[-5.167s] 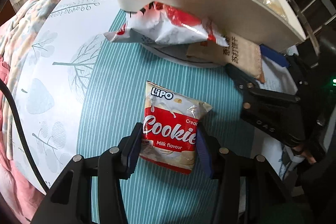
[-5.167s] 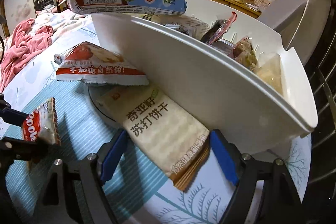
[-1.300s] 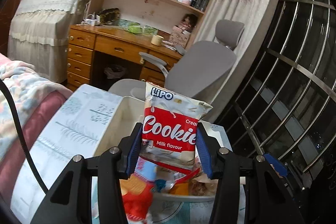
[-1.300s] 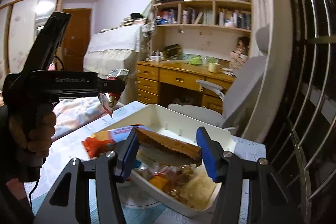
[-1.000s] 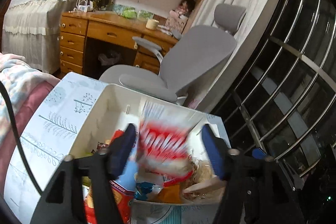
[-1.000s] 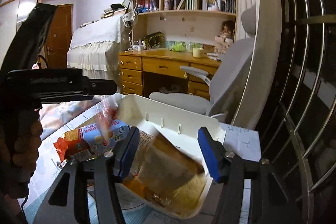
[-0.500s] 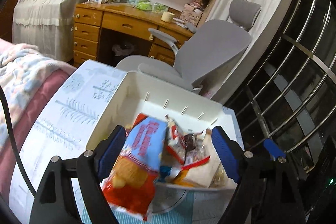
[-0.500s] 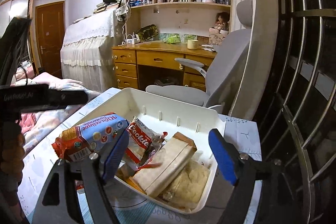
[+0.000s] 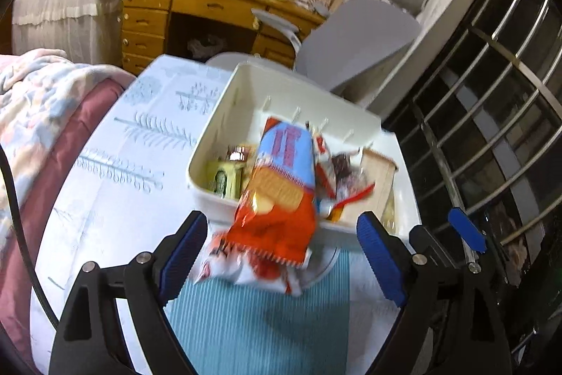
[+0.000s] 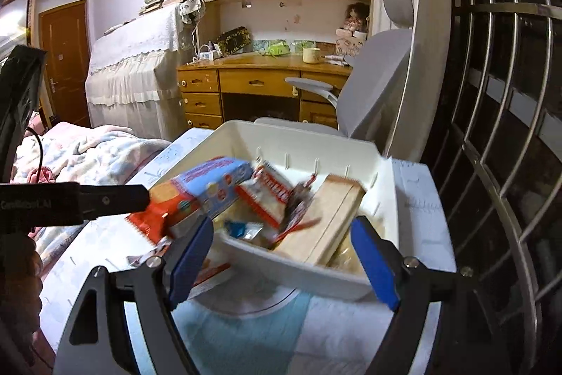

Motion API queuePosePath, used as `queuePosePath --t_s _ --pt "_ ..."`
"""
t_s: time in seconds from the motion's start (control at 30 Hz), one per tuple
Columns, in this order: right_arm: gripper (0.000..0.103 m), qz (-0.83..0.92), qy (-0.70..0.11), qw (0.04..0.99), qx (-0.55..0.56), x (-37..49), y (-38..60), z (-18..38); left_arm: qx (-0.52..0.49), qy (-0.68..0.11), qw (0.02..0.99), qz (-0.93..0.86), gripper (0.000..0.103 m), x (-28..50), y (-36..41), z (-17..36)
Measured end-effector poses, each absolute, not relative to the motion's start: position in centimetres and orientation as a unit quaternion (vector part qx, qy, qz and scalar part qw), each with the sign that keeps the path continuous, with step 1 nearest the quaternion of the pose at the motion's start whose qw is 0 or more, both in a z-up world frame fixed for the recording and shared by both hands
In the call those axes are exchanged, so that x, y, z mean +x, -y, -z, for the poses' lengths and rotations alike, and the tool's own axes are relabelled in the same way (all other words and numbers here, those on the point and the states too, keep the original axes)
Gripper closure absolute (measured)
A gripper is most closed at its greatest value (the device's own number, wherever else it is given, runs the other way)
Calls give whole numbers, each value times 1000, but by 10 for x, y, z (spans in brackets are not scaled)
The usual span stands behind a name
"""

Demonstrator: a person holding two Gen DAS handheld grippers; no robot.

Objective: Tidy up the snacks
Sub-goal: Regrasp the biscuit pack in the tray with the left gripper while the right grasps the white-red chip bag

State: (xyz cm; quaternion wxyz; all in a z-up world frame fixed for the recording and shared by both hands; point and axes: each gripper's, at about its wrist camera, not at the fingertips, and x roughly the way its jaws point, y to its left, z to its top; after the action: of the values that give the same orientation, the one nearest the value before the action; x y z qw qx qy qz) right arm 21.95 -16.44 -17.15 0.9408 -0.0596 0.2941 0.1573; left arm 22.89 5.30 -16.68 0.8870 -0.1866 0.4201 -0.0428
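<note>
Having let go of both packets since a second ago: cookie packet [image 10: 272,195] and brown cracker pack [image 10: 326,220] now lying inside the white bin [image 9: 224,115], no longer pinched.

Going left to right: left tool [image 9: 281,255] hanging spread wide and holding nothing, just short of the bin's near wall. Straight ahead of it, red-and-blue biscuit bag [image 9: 281,192] spilling over that near wall, blurred, tip drooping toward a red-and-white packet [image 9: 246,273] lying on the table [image 9: 116,143] between the fingers. Right tool [image 10: 282,255] likewise spread and carrying nothing, bin just ahead.

Probably finishing the drop-off step, with loose snacks remaining outside. Next likely calling for lowering the left tool onto the red-and-white packet, closing on it, and nudging the overhanging bag fully inside.
</note>
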Motion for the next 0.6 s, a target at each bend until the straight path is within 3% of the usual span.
queuePosePath --t_s 0.6 --pt "22 -94 -378 920 -36 190 93 233 -124 -495 851 123 17 239 -89 179"
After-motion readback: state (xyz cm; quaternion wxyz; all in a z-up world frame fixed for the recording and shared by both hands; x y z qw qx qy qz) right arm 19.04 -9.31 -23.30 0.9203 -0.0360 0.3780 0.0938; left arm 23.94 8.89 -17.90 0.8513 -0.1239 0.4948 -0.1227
